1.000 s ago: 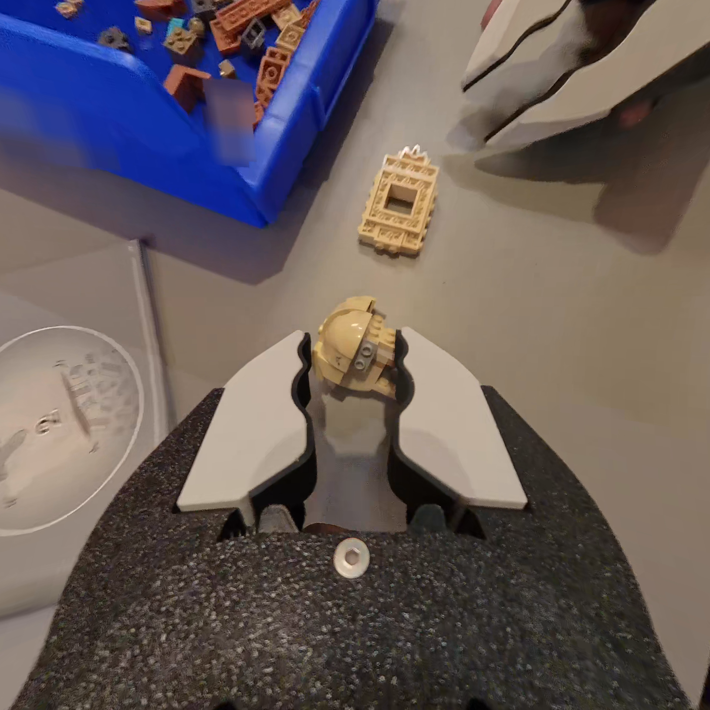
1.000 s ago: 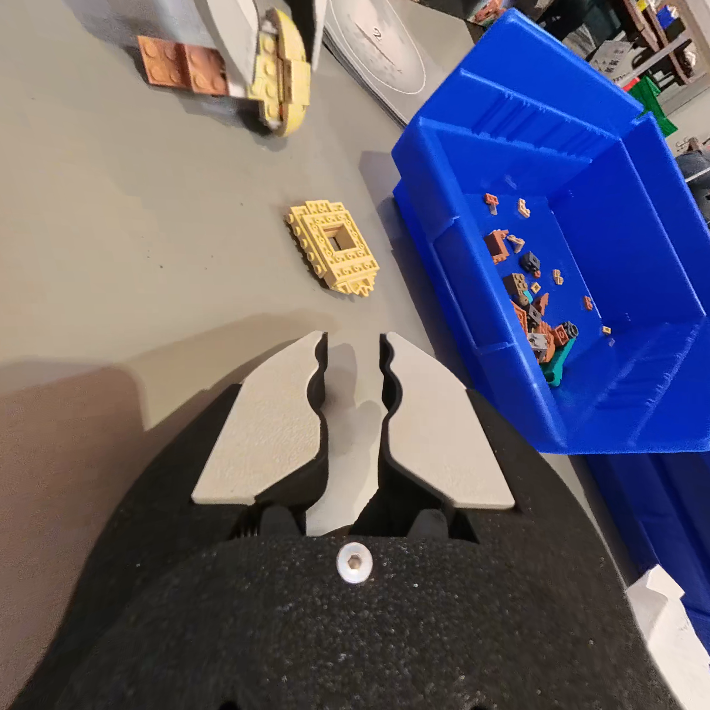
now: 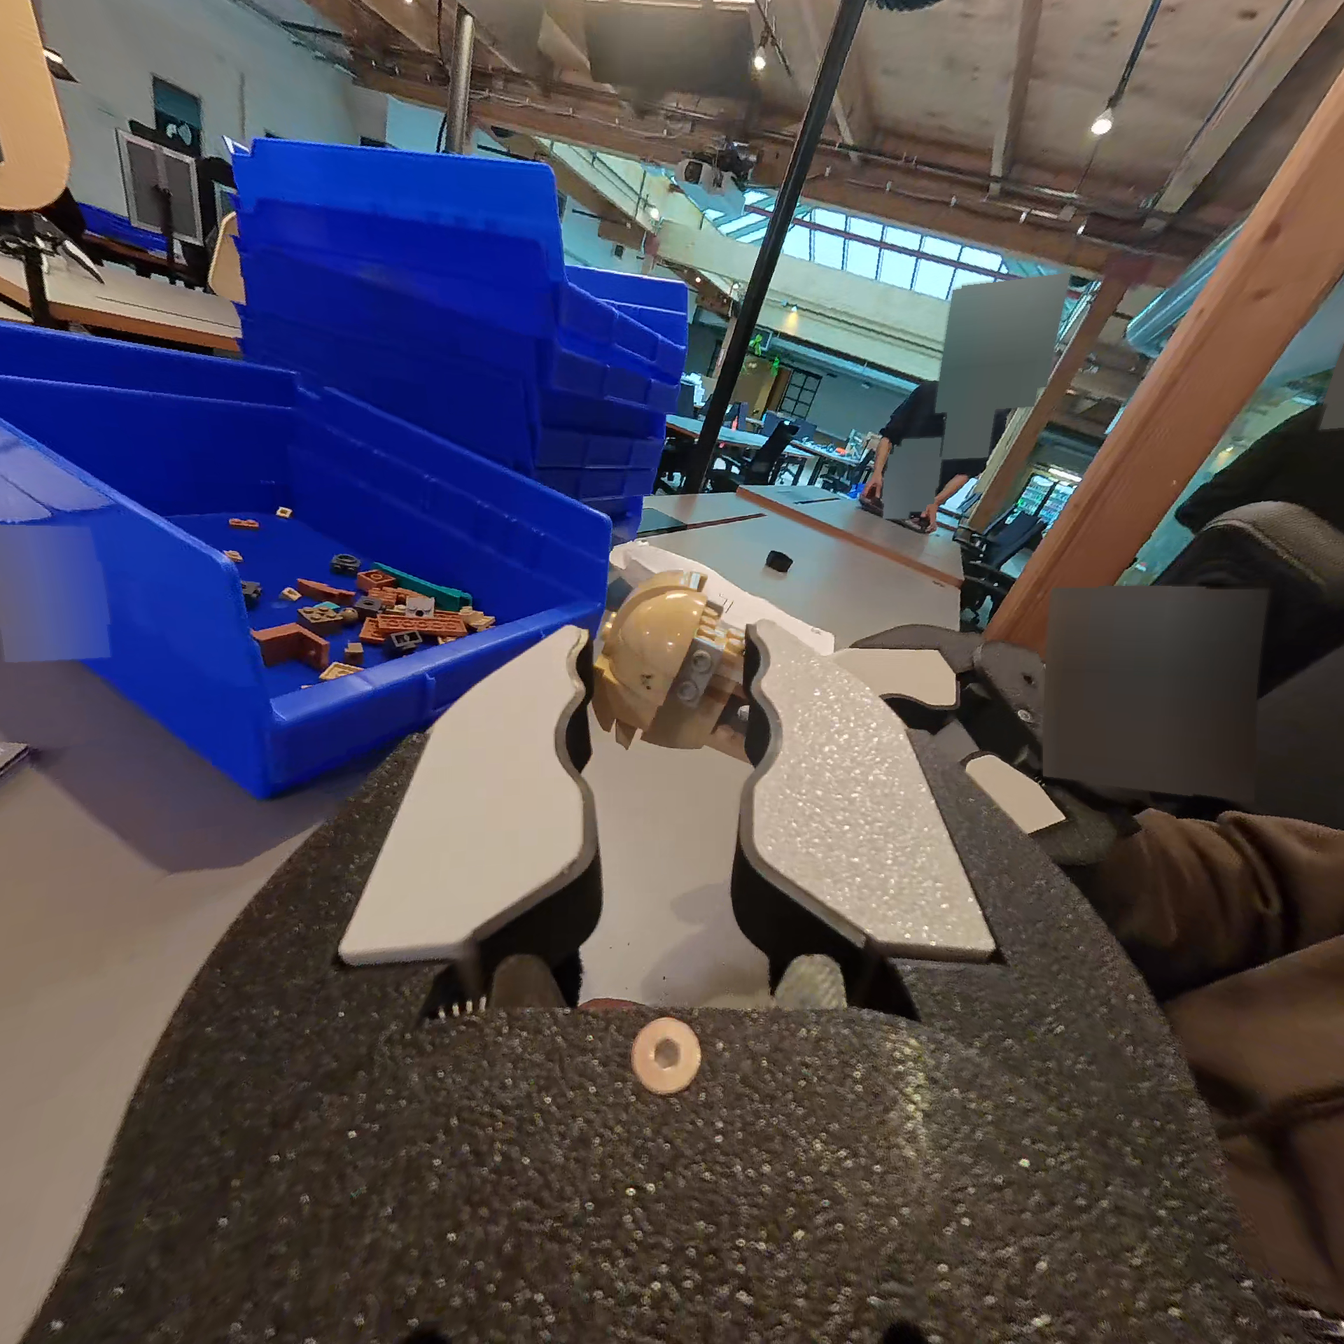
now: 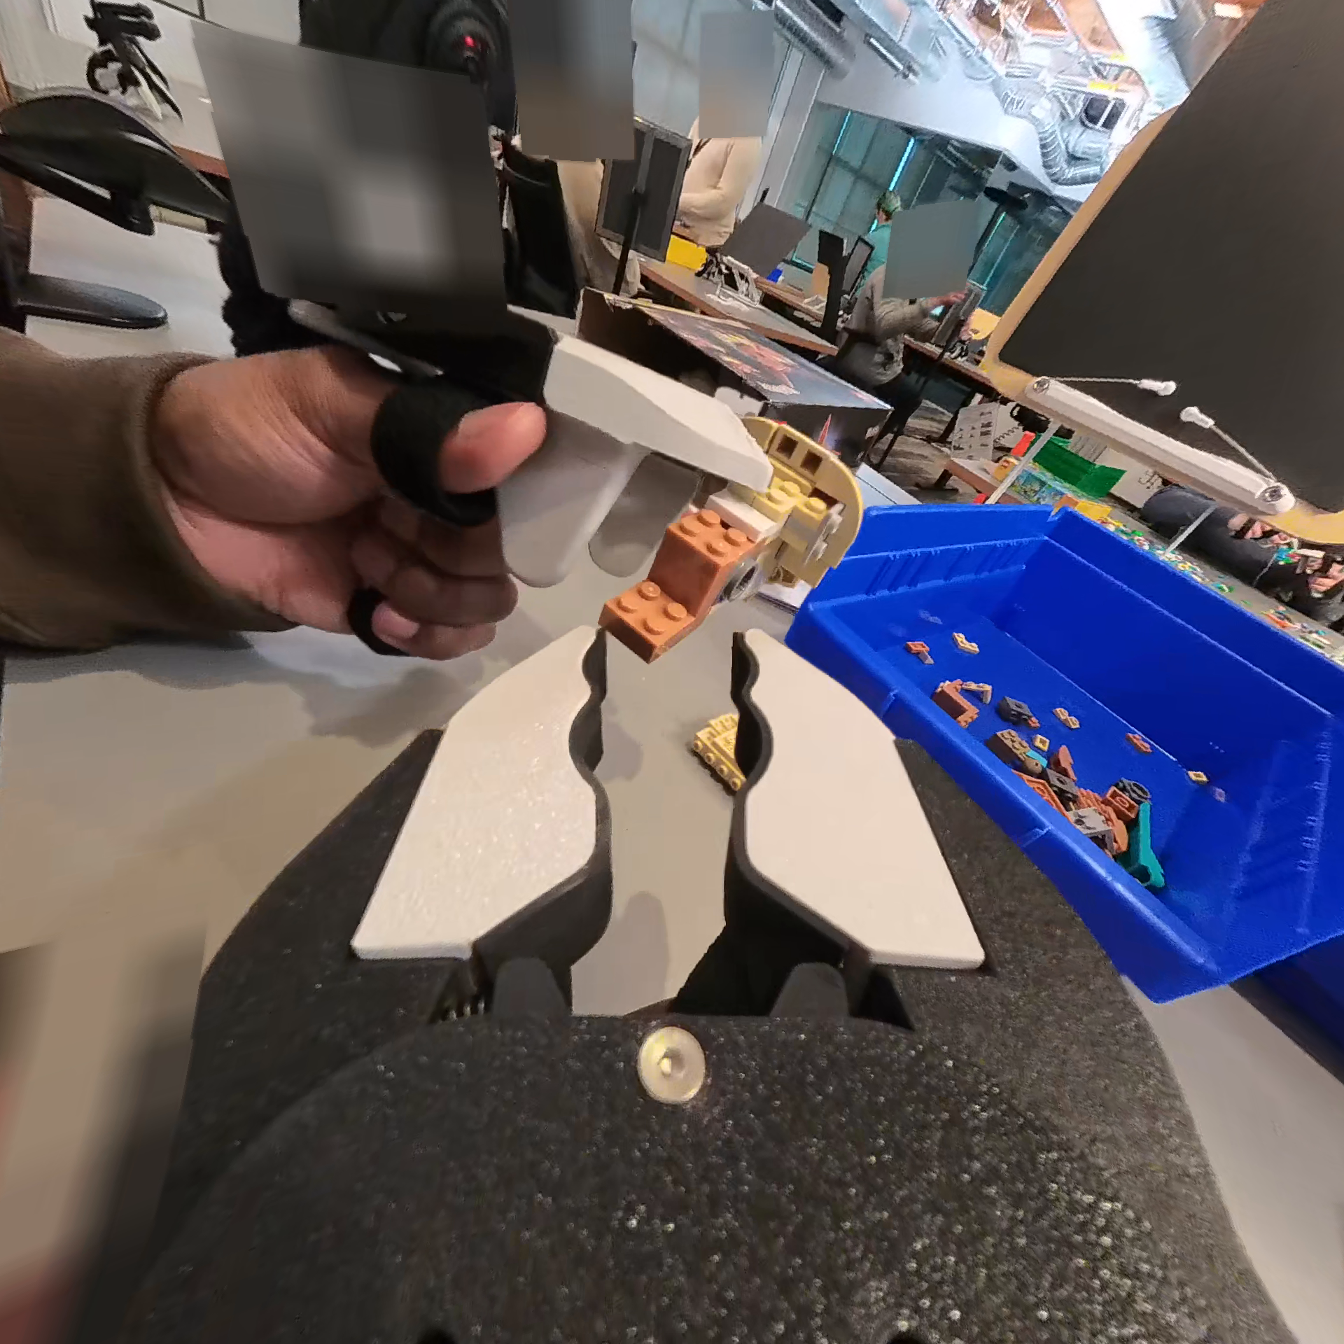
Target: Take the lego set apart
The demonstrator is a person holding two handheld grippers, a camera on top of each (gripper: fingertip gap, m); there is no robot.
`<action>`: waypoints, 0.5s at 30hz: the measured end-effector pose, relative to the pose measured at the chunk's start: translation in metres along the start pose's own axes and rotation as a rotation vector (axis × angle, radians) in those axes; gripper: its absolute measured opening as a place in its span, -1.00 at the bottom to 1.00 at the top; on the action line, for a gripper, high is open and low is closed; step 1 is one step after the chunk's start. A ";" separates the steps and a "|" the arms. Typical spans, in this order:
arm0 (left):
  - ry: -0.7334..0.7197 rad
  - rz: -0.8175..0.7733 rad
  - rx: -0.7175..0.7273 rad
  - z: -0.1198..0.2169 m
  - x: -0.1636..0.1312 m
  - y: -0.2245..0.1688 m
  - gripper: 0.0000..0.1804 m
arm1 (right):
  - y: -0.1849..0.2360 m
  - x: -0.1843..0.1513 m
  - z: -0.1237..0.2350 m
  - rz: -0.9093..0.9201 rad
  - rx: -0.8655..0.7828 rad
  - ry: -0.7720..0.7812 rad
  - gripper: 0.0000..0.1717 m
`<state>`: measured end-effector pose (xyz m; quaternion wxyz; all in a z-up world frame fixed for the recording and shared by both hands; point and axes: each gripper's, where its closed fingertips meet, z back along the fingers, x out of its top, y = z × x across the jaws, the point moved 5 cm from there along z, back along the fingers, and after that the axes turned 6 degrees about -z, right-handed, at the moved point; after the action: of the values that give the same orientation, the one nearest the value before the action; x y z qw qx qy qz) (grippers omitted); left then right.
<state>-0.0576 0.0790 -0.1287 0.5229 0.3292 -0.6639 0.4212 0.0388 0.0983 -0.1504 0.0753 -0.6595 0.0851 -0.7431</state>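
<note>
Left wrist view: the left tongs were clamped on a tan domed brick assembly, both fingertips pressing its sides, and held it raised clear of the grey worktop, apparently to present it. A blue bin of loose bricks stood just to the left. The right tongs showed only partly at the right edge.

Right wrist view: the right tongs stood apart and empty, their tips just under the assembly's brown stepped bricks, a part hidden in the left view. A hand gripped the left tool. A tan square frame lay on the worktop beyond, seen only here.
</note>
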 end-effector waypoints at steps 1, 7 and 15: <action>-0.003 0.011 -0.002 0.000 0.000 0.001 -0.57 | 0.001 0.000 0.000 -0.007 0.009 0.000 -0.62; -0.009 0.009 -0.030 0.000 0.001 -0.002 -0.57 | 0.004 0.006 0.004 0.002 0.038 -0.044 -0.62; -0.152 0.298 -0.229 0.011 0.011 0.002 -0.57 | -0.008 0.015 0.019 -0.119 0.098 -0.135 -0.67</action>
<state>-0.0666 0.0704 -0.1194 0.4370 0.1966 -0.7865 0.3895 0.0563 0.1027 -0.1319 0.0685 -0.7074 0.0042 -0.7035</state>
